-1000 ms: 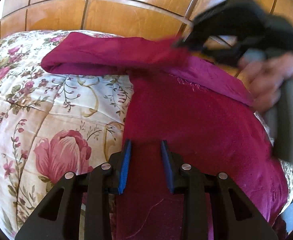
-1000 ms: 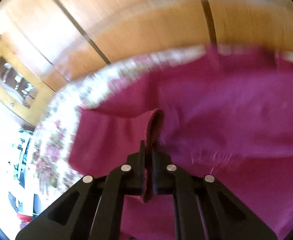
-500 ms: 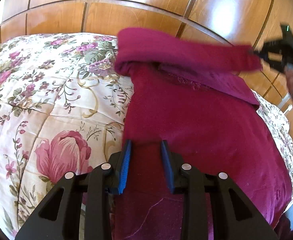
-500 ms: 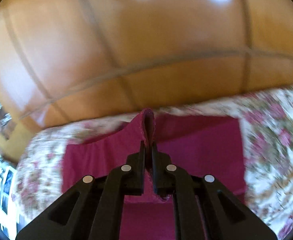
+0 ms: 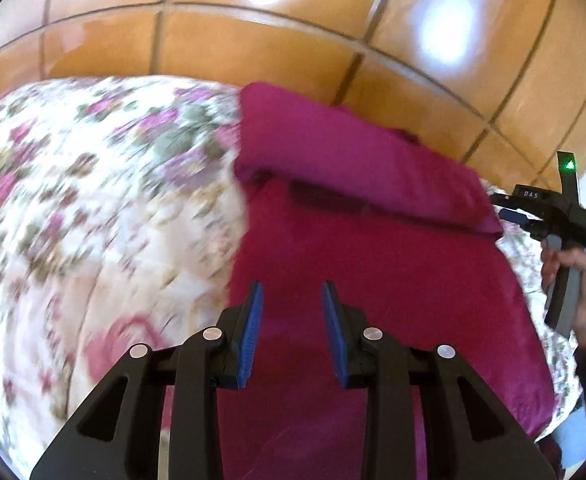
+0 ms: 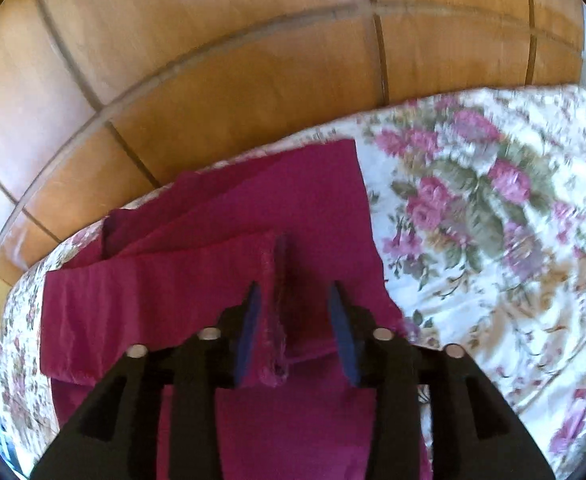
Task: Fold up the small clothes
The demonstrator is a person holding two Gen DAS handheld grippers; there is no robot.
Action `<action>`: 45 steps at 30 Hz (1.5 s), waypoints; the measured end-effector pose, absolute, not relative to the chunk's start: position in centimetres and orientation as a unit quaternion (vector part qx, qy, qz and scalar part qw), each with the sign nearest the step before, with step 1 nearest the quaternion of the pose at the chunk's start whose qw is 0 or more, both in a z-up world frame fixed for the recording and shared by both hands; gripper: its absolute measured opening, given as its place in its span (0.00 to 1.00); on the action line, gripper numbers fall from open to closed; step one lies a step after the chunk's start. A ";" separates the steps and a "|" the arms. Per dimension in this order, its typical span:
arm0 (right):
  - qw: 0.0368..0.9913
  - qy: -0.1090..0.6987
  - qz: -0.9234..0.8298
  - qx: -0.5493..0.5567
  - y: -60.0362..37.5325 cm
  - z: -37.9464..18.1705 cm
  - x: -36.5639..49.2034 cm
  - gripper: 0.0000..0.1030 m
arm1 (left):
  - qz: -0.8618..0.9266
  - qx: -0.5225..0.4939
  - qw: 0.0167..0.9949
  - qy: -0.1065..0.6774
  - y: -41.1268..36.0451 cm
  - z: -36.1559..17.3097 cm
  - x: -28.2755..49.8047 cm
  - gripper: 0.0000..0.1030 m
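Note:
A magenta garment [image 5: 373,272] lies flat on a floral quilt [image 5: 93,208]. Its far part is folded over into a band [image 5: 353,152] across the top. My left gripper [image 5: 292,286] hovers over the garment's near left side, blue pads apart, nothing between them. My right gripper [image 5: 529,216] shows at the band's right end, held by a hand [image 5: 585,280]. In the right wrist view the right gripper [image 6: 295,286] has its jaws opening. The frayed cloth edge [image 6: 273,280] still stands between them, leaning by the left pad, unpinched, over the garment [image 6: 153,300].
Glossy wooden panelling [image 5: 253,40] [image 6: 213,60] rises right behind the bed's far edge. The quilt [image 6: 493,240] spreads wide on either side of the garment. A dark sleeve shows at the right rim of the left wrist view.
The right gripper swept the held flap across the garment to its right side, then parted its jaws and freed the cloth edge. The left gripper lifted slightly, its view now blurred.

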State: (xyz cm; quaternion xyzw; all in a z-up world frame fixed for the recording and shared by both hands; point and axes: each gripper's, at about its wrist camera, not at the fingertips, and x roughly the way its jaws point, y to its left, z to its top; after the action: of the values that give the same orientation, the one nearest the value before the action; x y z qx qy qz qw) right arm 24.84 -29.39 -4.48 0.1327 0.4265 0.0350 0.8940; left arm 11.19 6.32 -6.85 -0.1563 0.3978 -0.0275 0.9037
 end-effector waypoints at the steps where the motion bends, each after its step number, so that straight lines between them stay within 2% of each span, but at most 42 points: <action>1: 0.899 0.417 0.050 0.126 -28.7 -3.9 24.1 0.45 | -0.032 -0.157 0.903 0.398 6.1 -6.8 11.9 0.29; 7: 0.895 0.434 0.097 0.047 -23.5 -5.4 23.0 0.47 | -0.048 -0.197 0.886 0.418 5.7 -8.7 17.1 0.29; 15: 0.898 0.436 0.054 0.032 -24.2 -9.7 25.2 0.46 | 0.044 -0.200 0.888 0.411 8.7 -9.3 22.2 0.29; 16: 0.903 0.426 0.053 0.023 -24.0 -9.9 25.0 0.47 | 0.038 -0.222 0.880 0.418 9.5 -9.9 22.4 0.24; 17: 0.905 0.421 0.051 0.016 -23.8 -10.1 25.0 0.47 | 0.045 -0.232 0.877 0.418 10.2 -10.3 22.2 0.14; 19: 0.910 0.412 0.048 0.011 -23.6 -10.2 24.6 0.47 | 0.041 -0.241 0.878 0.412 10.8 -10.3 21.4 0.13; 21: 0.911 0.408 0.050 0.014 -23.5 -10.2 24.1 0.47 | 0.055 -0.233 0.880 0.410 10.8 -10.2 20.3 0.13; 22: 0.912 0.406 0.051 0.016 -23.5 -10.3 24.0 0.48 | 0.080 -0.218 0.880 0.413 10.8 -10.1 19.8 0.26; 23: 0.913 0.405 0.051 0.015 -23.5 -10.2 24.0 0.48 | 0.096 -0.214 0.882 0.409 11.0 -9.9 19.1 0.28; 28: 0.914 0.402 0.051 0.017 -23.7 -10.4 24.3 0.48 | 0.093 -0.158 0.917 0.355 9.3 -6.8 17.0 0.28; 32: 0.915 0.400 0.049 0.012 -23.6 -10.5 24.3 0.48 | 0.054 -0.125 0.931 0.338 7.2 -5.2 19.0 0.28; 37: 0.916 0.399 0.050 0.013 -23.6 -10.5 24.3 0.48 | 0.054 -0.105 0.924 0.364 5.8 -6.1 23.8 0.28; 41: 0.917 0.396 0.053 0.018 -23.8 -10.5 24.3 0.49 | 0.072 -0.094 0.902 0.414 6.4 -9.6 27.0 0.28; 45: 0.917 0.395 0.053 0.018 -23.8 -10.6 24.3 0.49 | 0.076 -0.093 0.906 0.405 6.3 -9.5 26.4 0.28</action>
State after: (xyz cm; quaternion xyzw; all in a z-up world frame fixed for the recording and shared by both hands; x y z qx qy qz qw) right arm 24.33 -23.85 -10.57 0.0183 0.3946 0.0535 0.9171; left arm 26.39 6.30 -9.52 -0.0930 0.4048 0.0760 0.9065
